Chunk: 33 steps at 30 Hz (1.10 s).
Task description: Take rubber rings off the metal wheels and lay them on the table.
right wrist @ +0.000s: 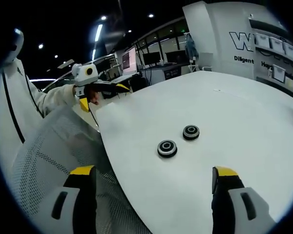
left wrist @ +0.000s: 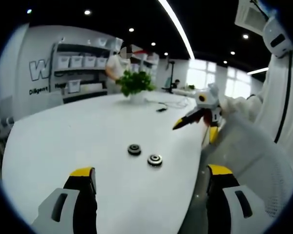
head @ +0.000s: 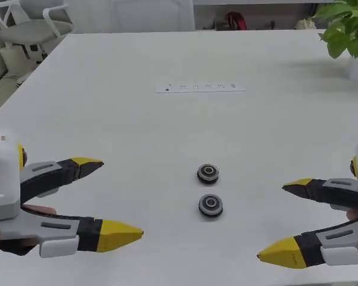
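While L/R tongs (head: 120, 198) (head: 272, 222) gape, wheels (head: 208, 173) (head: 210, 205) (2) lie between.

You hold left gripper (head: 120, 198) and right gripper (head: 272, 221), jaws spread, over white table (head: 167, 131); near metal wheel (head: 210, 205) and far metal wheel (head: 208, 173) lie between, slightly apart.

A flat white socket strip (head: 200, 88) lies far out in the middle of the head view, with a leafy green plant (head: 346, 27) at the far right corner, a pale office chair (head: 33, 24) beyond the far left corner and something red (head: 235, 21) at the far edge. In the left gripper view a person (left wrist: 116, 66) stands next to white shelves (left wrist: 80, 61) stocked with pale bins (left wrist: 68, 62), under a long ceiling light strip (left wrist: 176, 27) and small round spotlights (left wrist: 88, 12). The right gripper view shows monitors (right wrist: 129, 59) in the background and dark lettering (right wrist: 244, 40) on a white wall (right wrist: 215, 29)
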Available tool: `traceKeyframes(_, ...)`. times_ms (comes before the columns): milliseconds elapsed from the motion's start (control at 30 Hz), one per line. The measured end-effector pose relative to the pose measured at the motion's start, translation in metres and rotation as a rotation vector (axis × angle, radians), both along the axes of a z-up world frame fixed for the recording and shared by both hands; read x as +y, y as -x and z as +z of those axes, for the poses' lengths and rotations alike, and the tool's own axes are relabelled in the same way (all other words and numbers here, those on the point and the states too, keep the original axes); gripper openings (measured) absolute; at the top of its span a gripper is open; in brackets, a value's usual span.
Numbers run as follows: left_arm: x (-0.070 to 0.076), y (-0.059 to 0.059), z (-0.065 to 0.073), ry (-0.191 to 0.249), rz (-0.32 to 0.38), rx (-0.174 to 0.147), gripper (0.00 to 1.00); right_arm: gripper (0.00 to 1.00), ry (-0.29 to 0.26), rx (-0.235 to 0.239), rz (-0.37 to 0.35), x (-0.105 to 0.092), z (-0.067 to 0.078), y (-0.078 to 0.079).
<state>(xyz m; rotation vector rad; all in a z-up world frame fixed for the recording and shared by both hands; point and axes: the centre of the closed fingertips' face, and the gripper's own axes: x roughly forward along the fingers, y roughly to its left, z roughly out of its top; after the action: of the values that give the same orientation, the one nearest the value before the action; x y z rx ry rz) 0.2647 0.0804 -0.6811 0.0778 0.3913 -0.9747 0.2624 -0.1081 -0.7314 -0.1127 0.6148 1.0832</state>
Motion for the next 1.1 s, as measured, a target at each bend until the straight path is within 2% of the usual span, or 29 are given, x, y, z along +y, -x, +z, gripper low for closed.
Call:
traceKeyframes(133,-0.004,-0.001,0.016,0.004,-0.008,-0.022,0.95,0.95,-0.009,-0.015,0.001,-0.004,0.009,-0.003)
traceKeyframes(233,-0.008,-0.002,0.031,0.005,-0.021,-0.051,0.95,0.95,-0.016,-0.029,0.005,-0.006,0.017,-0.004)
traceKeyframes(400,-0.014,-0.005,0.049,0.017,-0.026,-0.085,0.95,0.95,-0.017,-0.054,0.022,-0.006,0.026,-0.007)
traceKeyframes(467,-0.017,-0.007,0.052,0.023,-0.026,-0.09,0.94,0.95,-0.018,-0.06,0.028,-0.006,0.028,-0.008)
traceKeyframes(667,-0.03,-0.012,0.063,-0.012,-0.048,-0.122,0.92,0.92,-0.022,-0.082,0.058,-0.001,0.034,-0.009)
traceKeyframes(867,-0.047,-0.016,0.079,-0.001,-0.084,-0.175,0.92,0.9,-0.041,-0.104,0.086,0.008,0.04,-0.014)
traceKeyframes(1033,-0.057,-0.024,0.082,-0.028,-0.109,-0.202,0.9,0.87,-0.038,-0.118,0.108,0.015,0.039,-0.02)
traceKeyframes(1100,-0.062,-0.027,0.084,-0.025,-0.119,-0.212,0.9,0.86,-0.043,-0.125,0.114,0.016,0.04,-0.022)
